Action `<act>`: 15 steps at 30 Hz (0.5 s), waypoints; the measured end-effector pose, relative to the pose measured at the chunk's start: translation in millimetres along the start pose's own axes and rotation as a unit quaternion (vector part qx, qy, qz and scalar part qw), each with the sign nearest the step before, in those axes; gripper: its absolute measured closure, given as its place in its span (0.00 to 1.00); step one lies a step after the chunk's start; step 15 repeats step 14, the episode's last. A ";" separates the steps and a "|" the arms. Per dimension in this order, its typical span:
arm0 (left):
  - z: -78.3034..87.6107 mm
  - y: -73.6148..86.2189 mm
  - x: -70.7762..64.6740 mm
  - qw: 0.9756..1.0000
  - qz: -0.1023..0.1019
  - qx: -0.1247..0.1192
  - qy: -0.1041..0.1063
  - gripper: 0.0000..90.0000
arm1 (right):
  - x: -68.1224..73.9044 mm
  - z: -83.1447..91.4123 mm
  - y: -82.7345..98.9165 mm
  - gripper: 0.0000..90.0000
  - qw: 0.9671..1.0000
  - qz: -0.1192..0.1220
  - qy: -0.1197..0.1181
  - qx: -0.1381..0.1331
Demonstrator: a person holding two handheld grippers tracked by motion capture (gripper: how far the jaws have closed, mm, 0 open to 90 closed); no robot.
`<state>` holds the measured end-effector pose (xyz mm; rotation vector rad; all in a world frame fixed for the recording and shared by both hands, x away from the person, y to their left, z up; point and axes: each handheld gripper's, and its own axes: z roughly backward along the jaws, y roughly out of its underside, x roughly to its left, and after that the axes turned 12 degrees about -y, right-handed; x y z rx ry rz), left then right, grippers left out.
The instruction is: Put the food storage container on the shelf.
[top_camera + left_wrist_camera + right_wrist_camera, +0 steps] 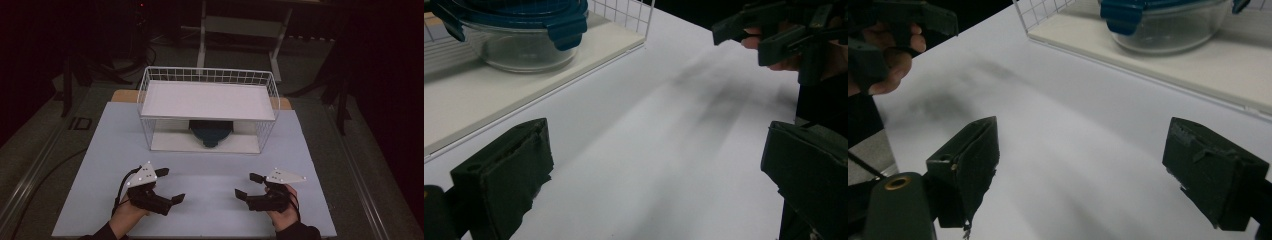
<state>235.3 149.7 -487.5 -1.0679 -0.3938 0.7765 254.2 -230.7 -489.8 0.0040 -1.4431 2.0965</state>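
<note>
In the high view, the left hand-held gripper (170,186) rested low over the white counter (200,210), its jaws spread wide with nothing between them. The right hand-held gripper (248,185) sat well apart from it across the counter, jaws likewise parted and empty. Both pointed inward, toward each other. Beyond both, farther up the counter, stood a white wire rack (207,107) with a flat top shelf, and under that shelf, on the rack's lower board, sat a glass container with a blue lid (211,132), roughly midway between the two hand-held grippers and well ahead of them.

In the left gripper view, the two black jaws stood far apart over bare counter (664,150). The glass container (519,47) lay ahead and off to the left jaw's side, on the rack's board (474,100), with blue lid clasps (566,32) hanging down. The right hand-held gripper (746,40) showed at the far upper right, open.

In the right gripper view, the jaws also gaped, holding nothing. The container (1168,32) sat ahead toward the right jaw's side on the board (1198,65). The left hand-held gripper (903,37) appeared at the upper left in a hand (883,65).
</note>
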 end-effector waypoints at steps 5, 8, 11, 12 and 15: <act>-1.3 1.4 -1.2 1.000 -0.005 0.003 0.003 0.00 | -1.6 8.3 10.8 0.17 1.000 0.015 0.011 0.002; -2.3 2.2 -2.0 1.000 -0.009 0.005 0.004 0.00 | -4.5 11.9 17.9 0.17 1.000 0.018 0.022 0.012; -2.8 2.5 -2.7 1.000 -0.010 0.004 0.006 0.00 | -7.5 12.3 22.0 0.17 1.000 0.009 0.023 0.018; -3.1 2.5 -3.4 1.000 -0.014 0.004 0.006 0.00 | -8.3 12.2 22.2 0.17 0.999 0.011 0.026 0.019; -3.1 2.5 -3.7 1.000 -0.014 0.004 0.007 0.00 | -8.5 12.4 21.6 0.17 1.000 0.010 0.025 0.015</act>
